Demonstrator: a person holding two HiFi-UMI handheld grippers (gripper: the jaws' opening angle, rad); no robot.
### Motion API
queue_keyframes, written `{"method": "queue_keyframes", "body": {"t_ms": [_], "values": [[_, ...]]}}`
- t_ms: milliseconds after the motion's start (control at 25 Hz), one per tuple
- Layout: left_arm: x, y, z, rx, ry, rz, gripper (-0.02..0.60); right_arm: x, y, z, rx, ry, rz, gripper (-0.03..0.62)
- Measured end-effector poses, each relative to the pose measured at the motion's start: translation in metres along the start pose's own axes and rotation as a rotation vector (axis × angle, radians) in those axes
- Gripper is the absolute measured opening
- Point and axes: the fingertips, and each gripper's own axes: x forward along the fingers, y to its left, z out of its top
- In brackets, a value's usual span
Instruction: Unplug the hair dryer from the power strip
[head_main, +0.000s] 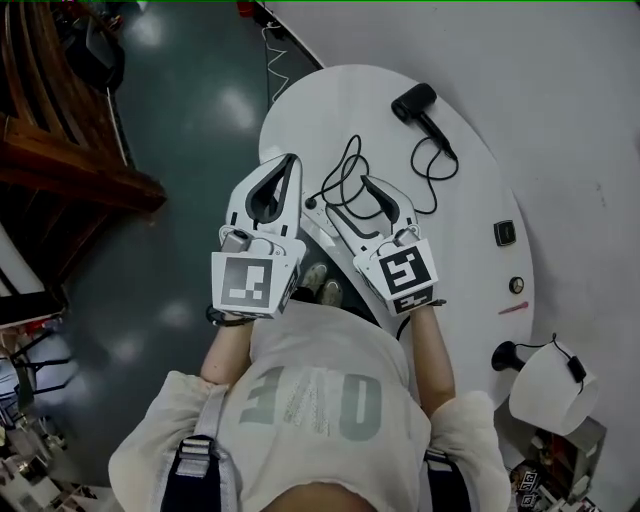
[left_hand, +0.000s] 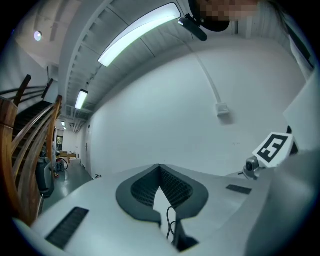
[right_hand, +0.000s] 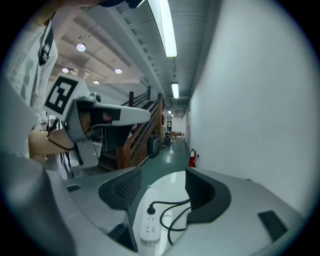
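A black hair dryer (head_main: 415, 103) lies at the far end of the white round table (head_main: 480, 190). Its black cable (head_main: 432, 170) loops back toward me. In the right gripper view a white power strip (right_hand: 152, 220) lies on the table with the black plug (right_hand: 150, 210) in it and the cable (right_hand: 175, 212) curling off it. My right gripper (right_hand: 162, 175) (head_main: 345, 195) is open and hovers just before the strip, with nothing between its jaws. My left gripper (head_main: 291, 160) (left_hand: 160, 166) is shut and empty, to the left of the right one, above the table's left edge.
A small black square box (head_main: 505, 232), a round knob (head_main: 516, 285) and a red pen (head_main: 513, 308) lie on the table's right side. A white shade with a black stand (head_main: 550, 385) sits at the near right. A wooden staircase (head_main: 60, 160) stands on the green floor at the left.
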Motion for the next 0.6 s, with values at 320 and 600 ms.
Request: {"method": "queue_keyframes", "body": {"t_ms": [320, 600], "values": [[0.005, -0.002, -0.041, -0.015, 0.088, -0.033, 0.006, 0.035, 0.030, -0.095, -0.025, 0.271, 0.098, 0.267], [-0.003, -0.004, -0.058, -0.044, 0.115, -0.019, 0.006, 0.054, 0.032, -0.169, -0.049, 0.448, 0.114, 0.267]]}}
